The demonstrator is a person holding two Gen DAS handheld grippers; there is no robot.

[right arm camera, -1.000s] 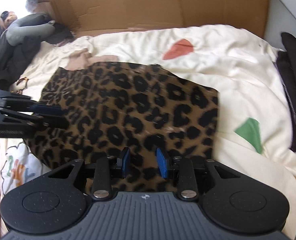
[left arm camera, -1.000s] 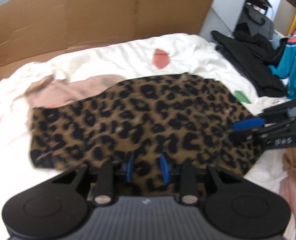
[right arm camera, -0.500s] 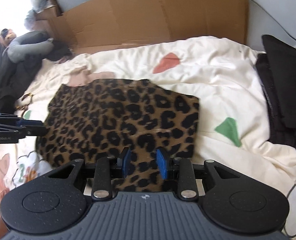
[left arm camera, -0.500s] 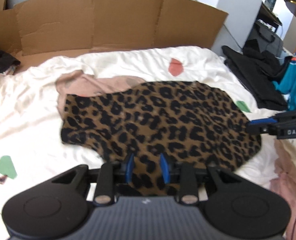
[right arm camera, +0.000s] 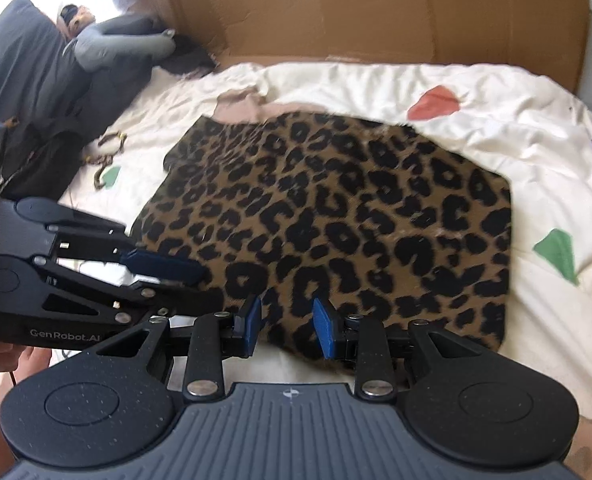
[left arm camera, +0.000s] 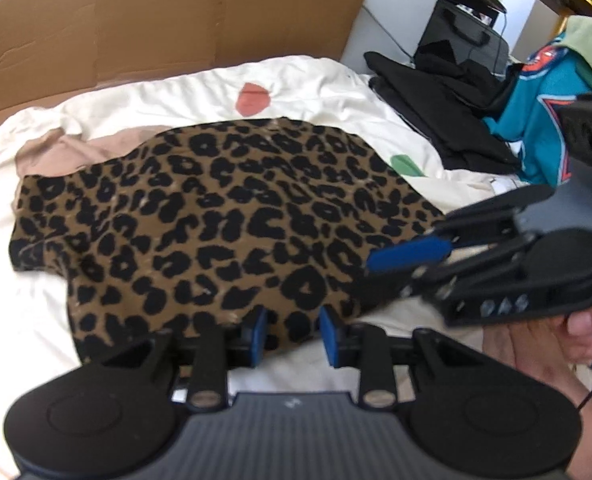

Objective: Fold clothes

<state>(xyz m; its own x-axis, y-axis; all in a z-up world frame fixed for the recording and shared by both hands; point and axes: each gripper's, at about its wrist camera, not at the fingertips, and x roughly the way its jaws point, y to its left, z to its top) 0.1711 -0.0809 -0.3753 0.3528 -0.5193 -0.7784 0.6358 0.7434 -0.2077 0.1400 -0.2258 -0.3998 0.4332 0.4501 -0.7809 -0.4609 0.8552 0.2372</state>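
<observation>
Left wrist view: a leopard-print garment point(left arm camera: 224, 216) lies spread on a cream bedsheet point(left arm camera: 28, 316), its near edge between the parted pads of the left gripper point(left arm camera: 292, 334); whether they press on it cannot be told. Right wrist view: the right gripper point(right arm camera: 287, 326) is likewise parted at the near hem, grip unclear; the fabric looks soft, light and limp, best pinched at hem corners

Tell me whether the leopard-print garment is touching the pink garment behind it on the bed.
Touching. The left wrist view shows the leopard-print garment lying over the near edge of the pink garment, with no sheet visible between them; the right wrist view shows the same overlap.
</observation>
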